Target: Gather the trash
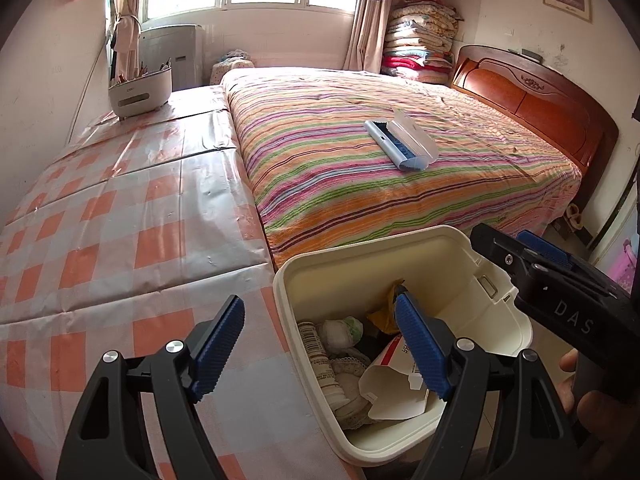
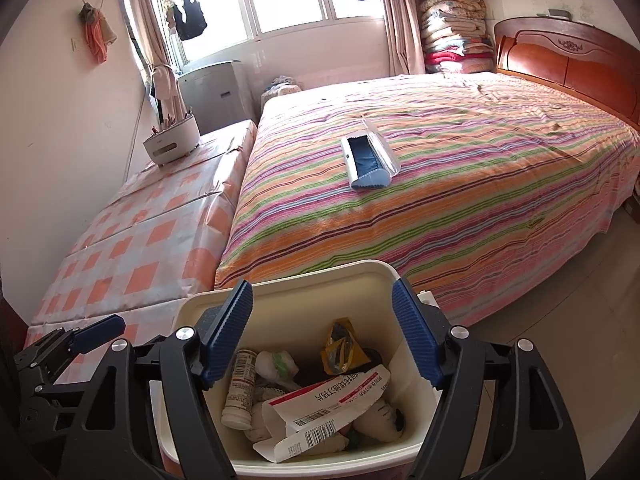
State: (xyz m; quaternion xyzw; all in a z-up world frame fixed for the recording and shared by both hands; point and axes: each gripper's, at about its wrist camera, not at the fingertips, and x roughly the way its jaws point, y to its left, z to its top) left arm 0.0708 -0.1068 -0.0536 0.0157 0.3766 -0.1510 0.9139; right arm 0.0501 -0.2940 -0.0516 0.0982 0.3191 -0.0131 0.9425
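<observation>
Hovering both grippers, left (image 1: 320, 344) and right (image 2: 322, 336), jaws spread empty over bin (image 2: 280, 280); trash (image 2: 320, 404) inside, bed looks cleared

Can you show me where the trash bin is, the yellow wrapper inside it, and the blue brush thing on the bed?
Trash bin (image 2: 280, 284): right wrist view, far rim.
Yellow wrapper (image 2: 340, 350): right wrist view, crumpled middle.
Blue brush (image 1: 400, 142): left wrist view, its middle.

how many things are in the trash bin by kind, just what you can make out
In the bin, as far as shows:
labelled bottle: 1
torn white and red carton: 1
yellow wrapper: 1
crumpled white wads: at least 2
Total: at least 5; more may be buried.
</observation>
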